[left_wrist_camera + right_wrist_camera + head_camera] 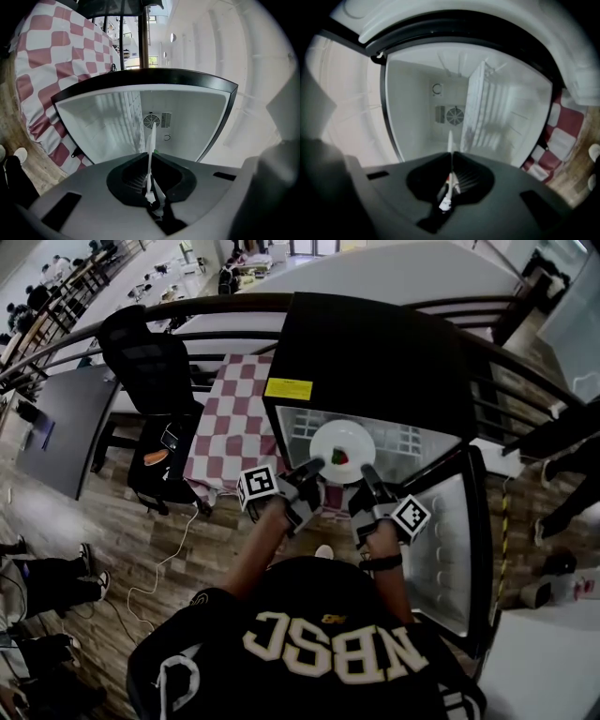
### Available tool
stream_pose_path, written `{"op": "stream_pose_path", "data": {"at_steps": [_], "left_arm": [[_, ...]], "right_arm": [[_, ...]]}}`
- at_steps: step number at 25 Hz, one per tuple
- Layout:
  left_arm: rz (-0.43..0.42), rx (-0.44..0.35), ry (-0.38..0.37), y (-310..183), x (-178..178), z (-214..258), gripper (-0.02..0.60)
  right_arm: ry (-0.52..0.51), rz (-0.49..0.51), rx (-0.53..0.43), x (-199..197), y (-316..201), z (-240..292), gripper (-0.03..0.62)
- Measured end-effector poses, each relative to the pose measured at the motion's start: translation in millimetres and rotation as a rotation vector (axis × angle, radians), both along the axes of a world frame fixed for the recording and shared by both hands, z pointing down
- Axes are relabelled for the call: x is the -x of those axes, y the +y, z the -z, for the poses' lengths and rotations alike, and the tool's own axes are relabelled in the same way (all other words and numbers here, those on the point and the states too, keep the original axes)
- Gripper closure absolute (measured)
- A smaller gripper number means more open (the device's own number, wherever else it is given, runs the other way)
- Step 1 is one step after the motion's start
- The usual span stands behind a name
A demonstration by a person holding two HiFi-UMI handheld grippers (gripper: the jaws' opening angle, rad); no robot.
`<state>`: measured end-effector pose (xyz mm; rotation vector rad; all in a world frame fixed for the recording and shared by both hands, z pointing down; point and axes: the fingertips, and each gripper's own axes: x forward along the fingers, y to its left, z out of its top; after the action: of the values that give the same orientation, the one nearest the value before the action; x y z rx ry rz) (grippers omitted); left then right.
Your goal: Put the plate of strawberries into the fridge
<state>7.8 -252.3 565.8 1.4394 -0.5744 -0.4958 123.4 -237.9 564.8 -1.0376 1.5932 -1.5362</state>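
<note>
Holds the round white plate with its few red strawberries two-handed, right at the mouth of the open black cube fridge, in front of the white wire shelf; cannot tell whether it touches that shelf yet. Takes the near rim with the left gripper and the right gripper side by side, most likely so that the plate rides level and the fruit does not roll off. Shows the left fingers clenched on the thin rim, seen edge-on as a white line running toward the round fan grille on the back wall; shows the right fingers likewise pinched on the rim, a fleck of red beside it. Points both grippers level into the cavity, which suits sliding the plate straight in. Leaves the fridge door swung wide on the right, clear of that path, and the red-and-white checked cloth over the bench at the left plays no part
</note>
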Motion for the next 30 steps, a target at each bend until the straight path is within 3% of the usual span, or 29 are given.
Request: {"op": "stream_pose_path", "data": {"at_steps": [14,30], "left_arm": [[0.002,0.040,-0.056,-33,-9,-21,0.555],[0.025,0.085,-0.064,-48,-19,-33,0.555]], "right_arm": [[0.012,-0.020,0.058,-10,-29,-16,0.562],[0.018,-0.021,0.099,-19,-42,-27,0.562]]}}
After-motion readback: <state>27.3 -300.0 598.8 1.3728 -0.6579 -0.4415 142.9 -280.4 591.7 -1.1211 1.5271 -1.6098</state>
